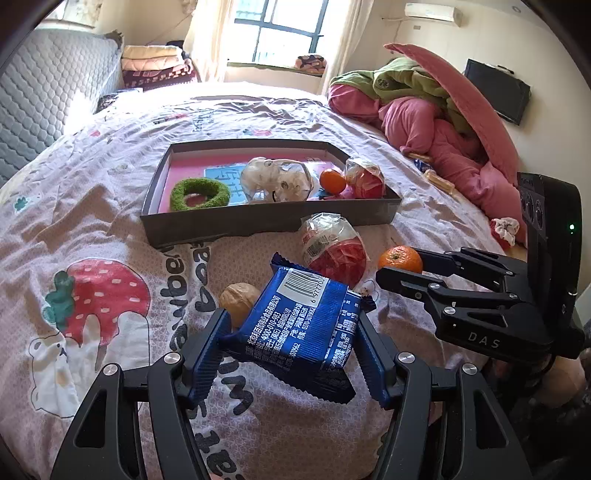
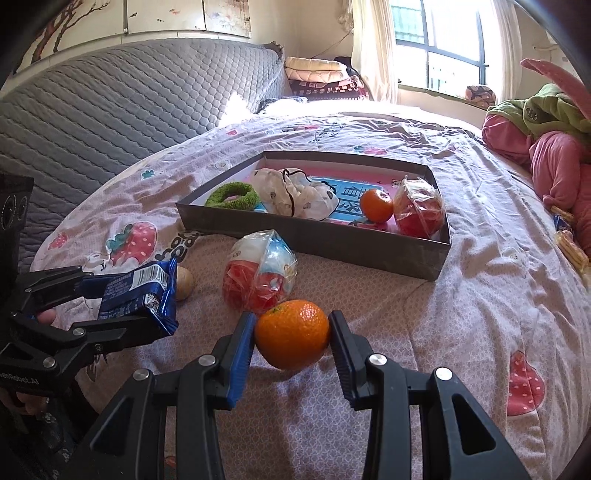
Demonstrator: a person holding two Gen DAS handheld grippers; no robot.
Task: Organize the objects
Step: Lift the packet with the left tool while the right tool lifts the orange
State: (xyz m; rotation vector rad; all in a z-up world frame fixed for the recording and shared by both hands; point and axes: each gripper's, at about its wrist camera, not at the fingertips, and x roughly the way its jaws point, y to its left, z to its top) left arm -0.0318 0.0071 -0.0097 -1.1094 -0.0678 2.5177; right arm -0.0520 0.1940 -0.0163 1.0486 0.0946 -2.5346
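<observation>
While the left hand-held gripper (image 1: 291,343) clamps a barcoded blue packet (image 1: 299,332), possibly reading "4000-010-983", the right (image 2: 291,332) pinches an orange (image 2: 291,334)

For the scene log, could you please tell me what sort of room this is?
Most likely a home bedroom: a bed under a pink strawberry-print sheet, a grey quilted padded headboard, and a heap of pink and green bedding by a curtained window.

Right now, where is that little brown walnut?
The walnut lies on the bedspread in front of the grey box, just behind the blue snack packet held by the left gripper; the right wrist view shows it beside that packet too.
</observation>
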